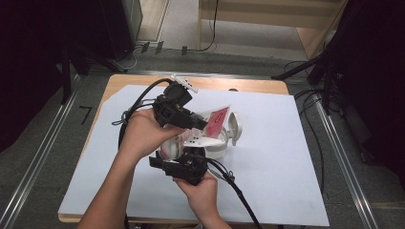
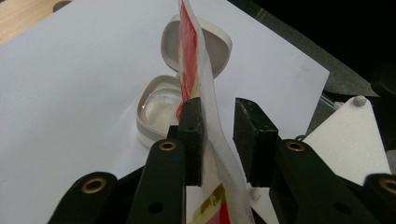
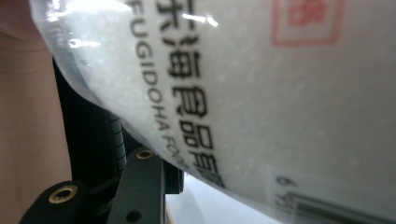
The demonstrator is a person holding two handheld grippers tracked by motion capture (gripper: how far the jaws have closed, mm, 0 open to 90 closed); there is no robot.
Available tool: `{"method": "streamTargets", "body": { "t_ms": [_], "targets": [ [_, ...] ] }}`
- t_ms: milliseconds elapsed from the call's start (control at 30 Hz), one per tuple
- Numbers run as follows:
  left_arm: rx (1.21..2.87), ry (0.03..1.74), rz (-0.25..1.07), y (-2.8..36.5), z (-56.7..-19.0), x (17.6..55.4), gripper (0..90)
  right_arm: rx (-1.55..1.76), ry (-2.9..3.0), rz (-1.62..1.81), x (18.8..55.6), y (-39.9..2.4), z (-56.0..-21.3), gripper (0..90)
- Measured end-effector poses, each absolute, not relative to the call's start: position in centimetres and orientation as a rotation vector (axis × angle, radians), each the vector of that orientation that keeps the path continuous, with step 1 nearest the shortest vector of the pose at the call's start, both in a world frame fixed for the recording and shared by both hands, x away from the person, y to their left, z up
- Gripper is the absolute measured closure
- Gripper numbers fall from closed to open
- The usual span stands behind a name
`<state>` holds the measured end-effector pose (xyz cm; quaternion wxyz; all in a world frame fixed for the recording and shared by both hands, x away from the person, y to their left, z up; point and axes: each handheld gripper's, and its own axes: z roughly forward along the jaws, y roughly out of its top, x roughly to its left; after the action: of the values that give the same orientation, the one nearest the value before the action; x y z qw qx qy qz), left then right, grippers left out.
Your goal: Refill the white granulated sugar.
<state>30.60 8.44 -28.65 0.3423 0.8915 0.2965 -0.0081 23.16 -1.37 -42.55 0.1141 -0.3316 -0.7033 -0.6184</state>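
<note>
Step in hand, by my reading: tipping a bag of white granules (image 1: 214,125) toward the open hinged container (image 2: 159,112) on the white-papered surface (image 1: 286,157).

Left tongs (image 2: 219,135): narrow, bag's flat upper edge between the jaws, gap on one side.

Right tongs (image 1: 184,164): bag's full end lies against them; grip unclear.

Next: line the bag's mouth over the cup, tilt slowly.

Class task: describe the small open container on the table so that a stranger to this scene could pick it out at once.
On the white sheet covering the table sits a small white container, beside the plastic bag. It is a rounded box with its hinged lid flipped up, its shallow well bare.
</note>
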Motion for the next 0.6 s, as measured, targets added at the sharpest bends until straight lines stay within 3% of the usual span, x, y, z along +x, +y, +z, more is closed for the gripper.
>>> {"method": "streamTargets", "body": {
  "t_ms": [600],
  "targets": [
    [2.314,0.771,-0.008,8.42,-28.64,30.55,73.4,-0.967,-2.061,-1.817,23.26,-1.35,-42.6,62.2]
  ]
}}
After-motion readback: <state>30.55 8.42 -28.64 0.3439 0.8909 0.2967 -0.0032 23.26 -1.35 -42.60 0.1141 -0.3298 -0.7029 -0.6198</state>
